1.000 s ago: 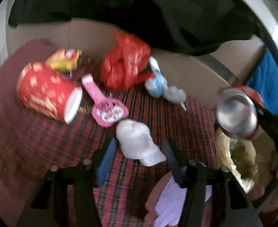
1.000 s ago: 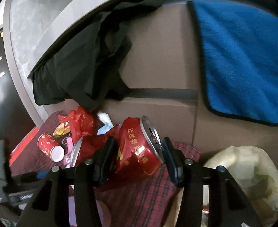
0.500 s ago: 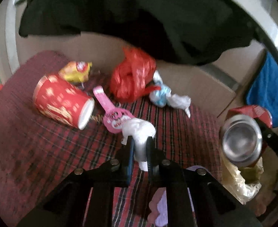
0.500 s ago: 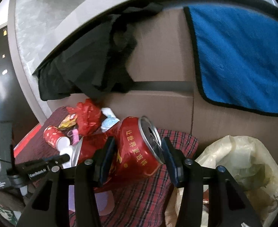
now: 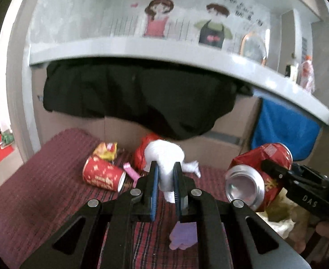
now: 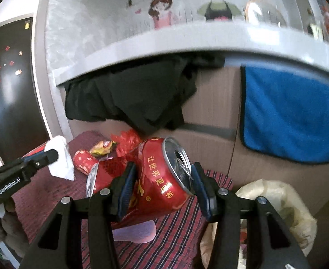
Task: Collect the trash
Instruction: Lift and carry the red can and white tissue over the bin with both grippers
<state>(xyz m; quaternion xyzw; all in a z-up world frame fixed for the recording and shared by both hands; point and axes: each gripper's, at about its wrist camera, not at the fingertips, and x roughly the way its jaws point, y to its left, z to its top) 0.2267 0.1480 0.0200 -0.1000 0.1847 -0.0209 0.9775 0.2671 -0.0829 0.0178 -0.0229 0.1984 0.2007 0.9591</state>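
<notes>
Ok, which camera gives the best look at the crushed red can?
The right wrist view: the red can sits big and central between the right gripper fingers, printed side and opened top showing. The left wrist view catches it off to the right, mostly its silver bottom.

Crushed can (image 6: 157, 174): red, gold lettering, silver ends. Tissue wad (image 5: 164, 157): white. Paper cup (image 5: 102, 174): red, gold-patterned. Blanket (image 5: 41, 192): maroon, red plaid. Towel (image 6: 294, 112): blue.

Both your fisheye views curve strongly toward black corners. Daylight brightens the upper wall (image 5: 92, 22); beneath the ledge (image 6: 187, 42) stays dim. Slight motion blur throughout.
</notes>
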